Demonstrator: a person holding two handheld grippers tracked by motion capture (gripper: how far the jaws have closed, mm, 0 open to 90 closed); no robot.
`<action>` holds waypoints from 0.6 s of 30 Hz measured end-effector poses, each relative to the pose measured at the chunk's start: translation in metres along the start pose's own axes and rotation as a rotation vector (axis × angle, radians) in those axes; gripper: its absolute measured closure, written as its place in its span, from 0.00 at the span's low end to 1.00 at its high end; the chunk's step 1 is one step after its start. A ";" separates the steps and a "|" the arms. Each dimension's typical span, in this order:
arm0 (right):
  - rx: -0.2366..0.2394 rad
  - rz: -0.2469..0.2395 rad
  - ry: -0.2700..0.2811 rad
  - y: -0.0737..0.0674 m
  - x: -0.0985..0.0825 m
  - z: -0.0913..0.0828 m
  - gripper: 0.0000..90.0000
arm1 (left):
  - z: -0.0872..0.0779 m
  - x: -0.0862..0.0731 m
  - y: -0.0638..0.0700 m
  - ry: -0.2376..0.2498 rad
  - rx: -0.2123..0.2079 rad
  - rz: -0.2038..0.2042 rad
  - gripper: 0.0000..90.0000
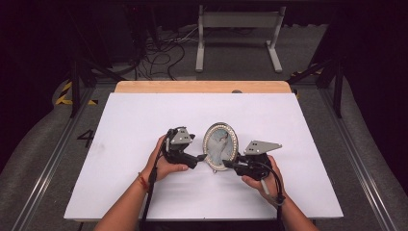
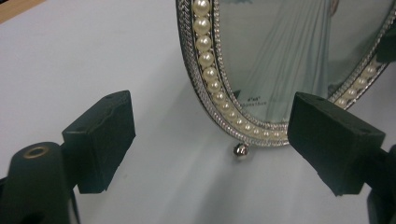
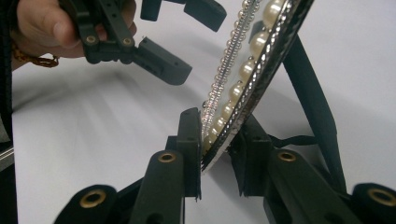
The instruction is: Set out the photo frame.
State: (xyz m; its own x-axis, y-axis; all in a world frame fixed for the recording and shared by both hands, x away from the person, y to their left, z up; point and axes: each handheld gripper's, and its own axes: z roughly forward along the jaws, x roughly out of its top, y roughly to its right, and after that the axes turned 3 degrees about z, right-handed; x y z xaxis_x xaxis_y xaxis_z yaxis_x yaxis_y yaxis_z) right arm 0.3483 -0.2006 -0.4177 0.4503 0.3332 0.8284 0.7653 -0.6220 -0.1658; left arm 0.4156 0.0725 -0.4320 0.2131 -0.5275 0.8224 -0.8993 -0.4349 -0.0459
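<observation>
1. High view: left tool (image 1: pixel 201 157) sits just left of an oval pearl-rimmed frame (image 1: pixel 221 146), which stands upright near the middle of the white worktop (image 1: pixel 144 120). Right tool (image 1: pixel 229 163) meets the frame's lower right edge. A hand (image 1: pixel 166 161) holds the left tool, another hand (image 1: pixel 262 180) the right. Beyond the worktop, cables (image 1: pixel 163 55) and a grey stand (image 1: pixel 238 33) lie on the floor.
2. Left gripper view: left tool (image 2: pixel 210 140) is released, jaws spread wide with the frame's (image 2: pixel 280 56) lower rim between them, untouched. A small ball foot (image 2: pixel 241 150) rests on the worktop (image 2: pixel 93 56).
3. Right gripper view: right tool (image 3: pixel 219 149) is clenched on the frame's (image 3: pixel 247 70) rim. A black strut (image 3: pixel 310 93) props the frame behind. The left tool (image 3: pixel 173 37) hangs nearby, jaws apart.
</observation>
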 end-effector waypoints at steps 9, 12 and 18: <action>-0.045 0.011 0.000 -0.003 0.000 -0.001 0.70 | 0.012 0.005 -0.005 0.019 -0.042 0.013 0.18; -0.055 0.017 0.010 -0.004 -0.003 -0.007 0.70 | 0.015 0.004 -0.007 0.030 -0.049 0.000 0.18; -0.065 0.013 0.049 -0.007 -0.007 -0.012 0.83 | 0.022 0.001 -0.008 0.025 -0.086 -0.019 0.18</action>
State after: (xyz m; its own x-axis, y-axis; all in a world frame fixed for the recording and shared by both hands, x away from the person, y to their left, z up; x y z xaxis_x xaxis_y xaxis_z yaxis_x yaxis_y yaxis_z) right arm 0.3342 -0.2070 -0.4154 0.4355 0.2905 0.8520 0.7272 -0.6714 -0.1428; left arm 0.4316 0.0600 -0.4435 0.2216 -0.5008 0.8367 -0.9249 -0.3798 0.0177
